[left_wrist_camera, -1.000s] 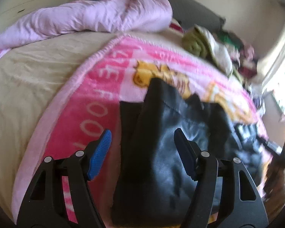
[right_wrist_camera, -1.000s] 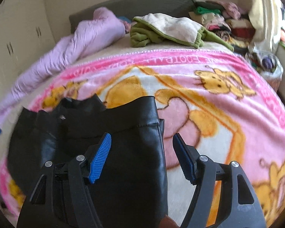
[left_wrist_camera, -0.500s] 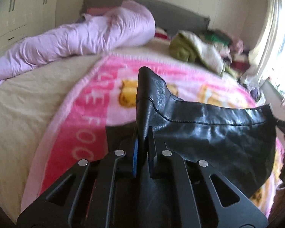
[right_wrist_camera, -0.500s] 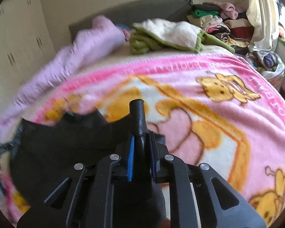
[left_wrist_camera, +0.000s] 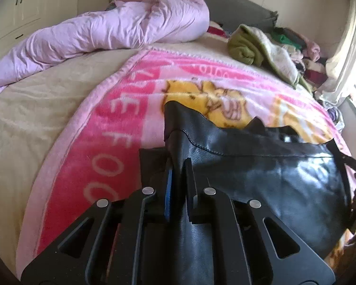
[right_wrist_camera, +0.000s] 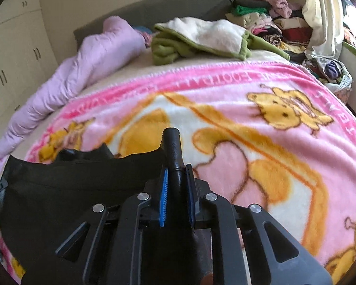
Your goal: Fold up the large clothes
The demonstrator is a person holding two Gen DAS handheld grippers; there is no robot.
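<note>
A black, shiny leather-like garment (left_wrist_camera: 261, 173) lies on a pink blanket with yellow cartoon bears (left_wrist_camera: 121, 128), spread between the two grippers. My left gripper (left_wrist_camera: 178, 163) is shut on the garment's left corner, and a fold of it sticks up past the blue pads. In the right wrist view the garment (right_wrist_camera: 71, 190) stretches away to the left. My right gripper (right_wrist_camera: 176, 168) is shut on its right corner, with a rolled edge standing up between the pads above the pink blanket (right_wrist_camera: 249, 142). The garment's near part is hidden under both grippers.
A rolled lilac duvet (left_wrist_camera: 118, 28) lies along the far left of the bed. A green and cream throw (right_wrist_camera: 201, 38) sits at the head. Piled clothes (right_wrist_camera: 273, 21) and a curtain (right_wrist_camera: 320, 11) fill the far right. Cream wardrobe doors (right_wrist_camera: 11, 59) stand on the left.
Both grippers went from open over the flat garment to shut on its corners. The held edge now stands lifted and stretched between them, and both hands have shifted a little forward.
</note>
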